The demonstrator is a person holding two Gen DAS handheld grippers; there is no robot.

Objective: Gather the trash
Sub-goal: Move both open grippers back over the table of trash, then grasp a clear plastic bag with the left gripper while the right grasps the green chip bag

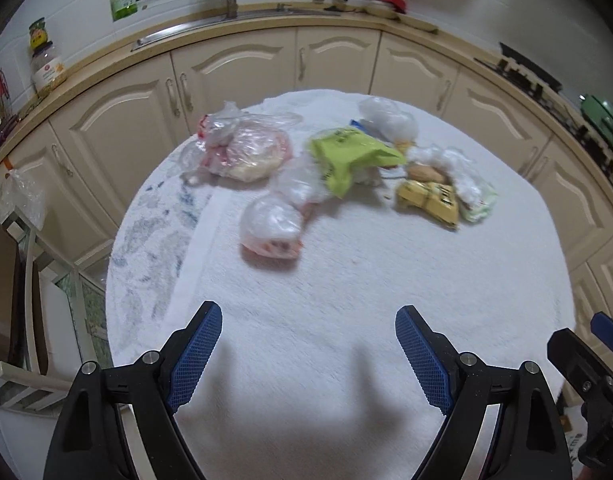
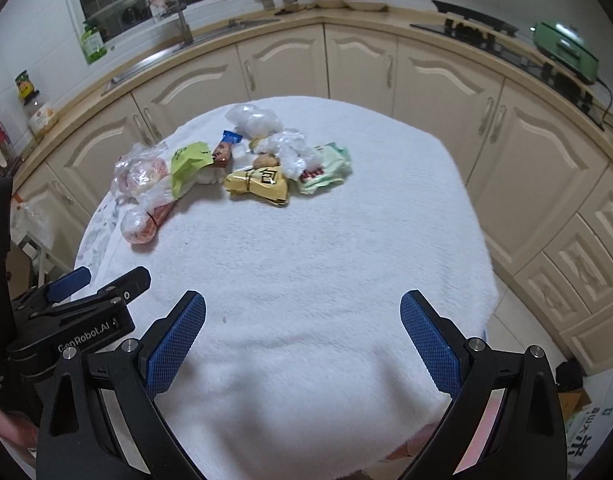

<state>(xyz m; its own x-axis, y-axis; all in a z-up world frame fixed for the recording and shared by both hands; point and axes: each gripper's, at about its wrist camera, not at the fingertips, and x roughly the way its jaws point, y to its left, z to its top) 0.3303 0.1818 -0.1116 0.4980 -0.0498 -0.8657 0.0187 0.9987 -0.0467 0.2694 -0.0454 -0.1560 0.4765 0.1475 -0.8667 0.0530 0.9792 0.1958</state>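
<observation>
Both grippers, left [image 1: 308,320] and right [image 2: 302,308], gape wide, holding nothing. One yellow packet [image 2: 258,185], one lime packet [image 2: 188,164], several clear bags [image 2: 258,120]. The left gripper's body reads "GenRobot.AI"

The near half of the round table under a white fluffy cloth [image 2: 306,280] lies bare, open to approach. Across its far half, a cluster of crumpled plastic bags and snack wrappers [image 2: 242,164] blocks the way, with cream kitchen cabinets [image 2: 358,64] close behind.
</observation>
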